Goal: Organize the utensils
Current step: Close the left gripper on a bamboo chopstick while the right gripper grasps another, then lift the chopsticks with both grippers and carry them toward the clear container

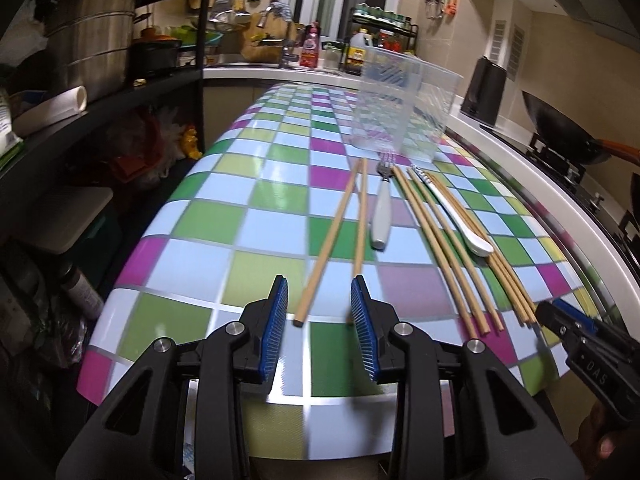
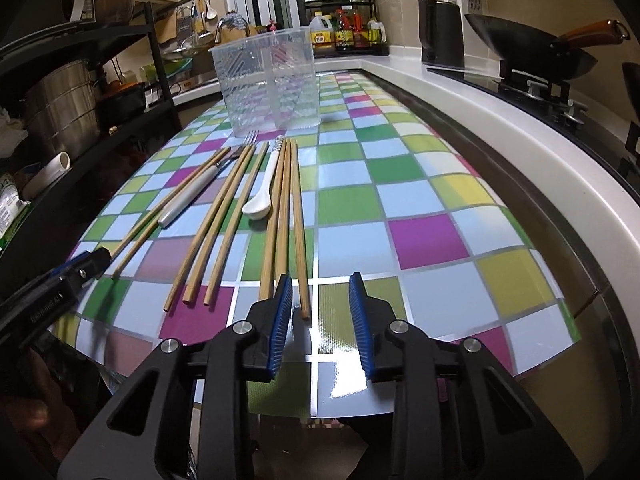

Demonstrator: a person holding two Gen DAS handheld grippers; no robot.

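Several wooden chopsticks (image 1: pixel 336 236) (image 2: pixel 224 224), a fork with a pale handle (image 1: pixel 382 208) (image 2: pixel 192 196) and a white ceramic spoon (image 1: pixel 460 216) (image 2: pixel 264 188) lie side by side on the checkered table. A clear plastic utensil holder (image 1: pixel 404 104) (image 2: pixel 268 84) stands upright behind them. My left gripper (image 1: pixel 319 292) is open and empty, its tips at the near ends of the two leftmost chopsticks. My right gripper (image 2: pixel 318 290) is open and empty, just right of the rightmost chopsticks' near ends. Each gripper shows at the edge of the other's view, the right (image 1: pixel 560 312) and the left (image 2: pixel 94 258).
The checkered tabletop (image 1: pixel 260 248) (image 2: pixel 420 200) is edged on the right by a white counter (image 2: pixel 520 128) with a wok on a stove (image 2: pixel 532 48) and a black kettle (image 2: pixel 440 36). A black shelf with pots (image 1: pixel 92 52) stands left. Bottles and a sink stand at the back.
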